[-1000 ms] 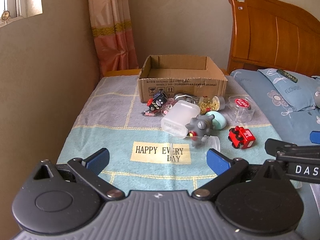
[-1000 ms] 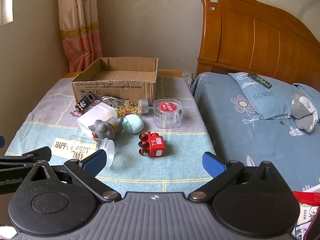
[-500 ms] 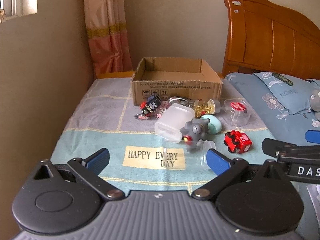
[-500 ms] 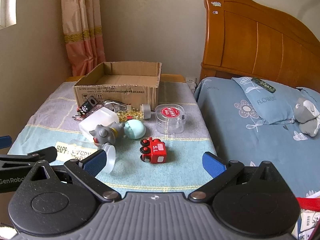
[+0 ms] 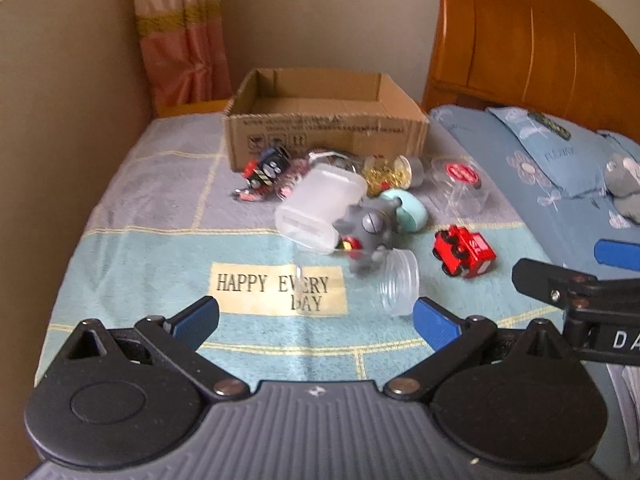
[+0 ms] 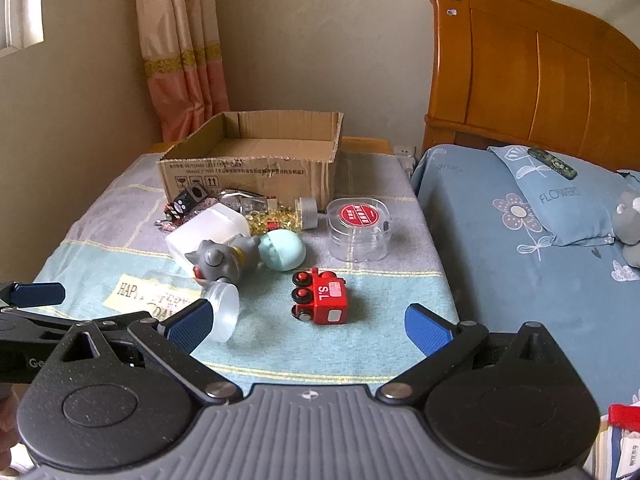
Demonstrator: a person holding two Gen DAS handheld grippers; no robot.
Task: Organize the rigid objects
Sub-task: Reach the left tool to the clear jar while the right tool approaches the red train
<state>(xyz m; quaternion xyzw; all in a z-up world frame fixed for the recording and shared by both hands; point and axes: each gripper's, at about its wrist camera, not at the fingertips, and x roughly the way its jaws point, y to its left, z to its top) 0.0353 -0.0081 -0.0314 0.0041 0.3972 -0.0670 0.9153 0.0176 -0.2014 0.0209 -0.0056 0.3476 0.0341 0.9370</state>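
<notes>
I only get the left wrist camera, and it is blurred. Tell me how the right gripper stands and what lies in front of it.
Observer: The right gripper has its jaws wide open with nothing between them. The red toy train lies just ahead of it on the cloth.
Operator: Read me the marking on that train.
Observer: It says "S.L" in white letters on the red body.
Operator: Now check inside the box.
Observer: The right wrist view looks down into the cardboard box. The part of its floor that shows is bare cardboard, with no toy on it.
</notes>
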